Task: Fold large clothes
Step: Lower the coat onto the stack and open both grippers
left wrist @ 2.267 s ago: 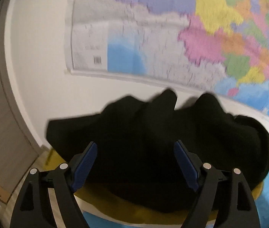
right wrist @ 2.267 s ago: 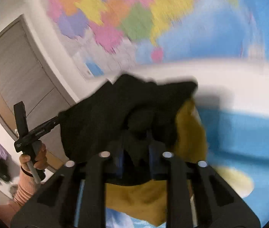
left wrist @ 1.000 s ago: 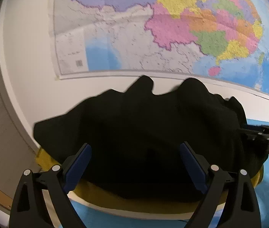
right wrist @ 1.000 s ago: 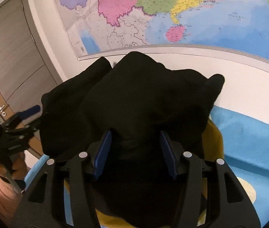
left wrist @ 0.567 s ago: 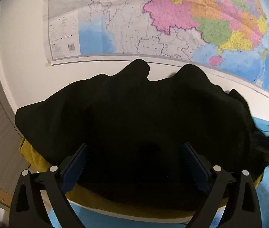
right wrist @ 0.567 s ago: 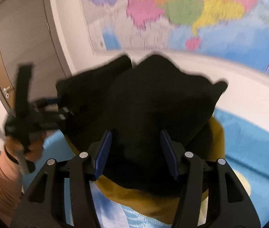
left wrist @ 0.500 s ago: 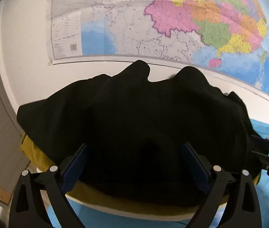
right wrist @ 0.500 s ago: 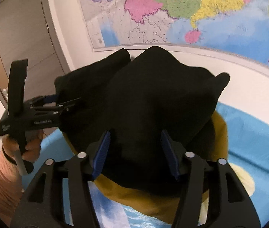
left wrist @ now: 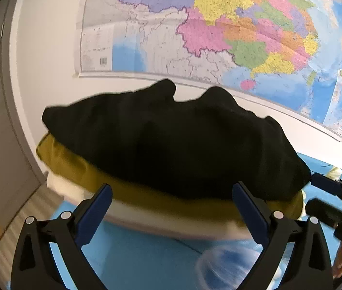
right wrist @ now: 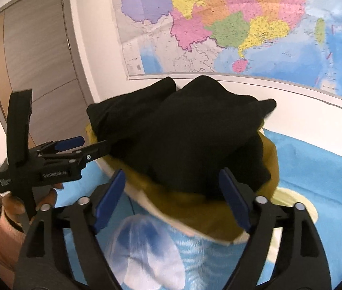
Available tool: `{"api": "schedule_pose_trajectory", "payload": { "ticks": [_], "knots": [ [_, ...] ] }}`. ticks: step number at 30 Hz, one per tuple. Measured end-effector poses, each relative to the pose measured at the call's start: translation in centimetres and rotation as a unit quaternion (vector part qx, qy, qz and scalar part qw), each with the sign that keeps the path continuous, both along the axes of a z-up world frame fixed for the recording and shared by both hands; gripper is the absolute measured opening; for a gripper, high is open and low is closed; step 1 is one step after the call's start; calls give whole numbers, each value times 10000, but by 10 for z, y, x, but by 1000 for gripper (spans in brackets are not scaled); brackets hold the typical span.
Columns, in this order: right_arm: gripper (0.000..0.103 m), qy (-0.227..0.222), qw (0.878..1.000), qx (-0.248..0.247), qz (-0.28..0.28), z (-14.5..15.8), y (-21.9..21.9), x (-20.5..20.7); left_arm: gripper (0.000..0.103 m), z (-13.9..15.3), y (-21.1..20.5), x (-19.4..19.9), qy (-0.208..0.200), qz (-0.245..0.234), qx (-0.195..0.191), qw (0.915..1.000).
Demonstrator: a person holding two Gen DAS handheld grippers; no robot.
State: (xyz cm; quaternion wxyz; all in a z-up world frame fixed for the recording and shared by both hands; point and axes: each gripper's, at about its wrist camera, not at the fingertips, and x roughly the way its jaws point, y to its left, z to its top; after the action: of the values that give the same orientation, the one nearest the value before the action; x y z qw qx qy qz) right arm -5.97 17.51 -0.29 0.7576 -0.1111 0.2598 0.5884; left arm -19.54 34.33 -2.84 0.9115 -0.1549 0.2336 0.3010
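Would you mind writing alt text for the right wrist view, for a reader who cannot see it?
A folded black garment lies atop a mustard-yellow one on a blue printed sheet, ahead of the open, empty right gripper. The left gripper reaches in from the left, and a wall map hangs behind.

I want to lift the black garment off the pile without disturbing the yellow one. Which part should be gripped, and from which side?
Probably the black garment's raised far-left corner, coming from the left. It juts out past the yellow garment with no other cloth around it, so open jaws could likely close on black fabric alone. The near edge lies flat on the yellow layer.
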Motion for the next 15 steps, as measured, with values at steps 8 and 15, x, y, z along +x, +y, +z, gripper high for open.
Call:
{"api": "schedule_pose_trajectory", "payload": {
  "ticks": [8,15],
  "knots": [
    [97,-114,9998,33,-178,-10,-24,-22,96,-13,-28,-12,155,75,78,9998],
    [97,-276,9995,-34,-138,-9,-40,-42,96,-15,-46,-25,70,95,-45,9999]
  ]
}}
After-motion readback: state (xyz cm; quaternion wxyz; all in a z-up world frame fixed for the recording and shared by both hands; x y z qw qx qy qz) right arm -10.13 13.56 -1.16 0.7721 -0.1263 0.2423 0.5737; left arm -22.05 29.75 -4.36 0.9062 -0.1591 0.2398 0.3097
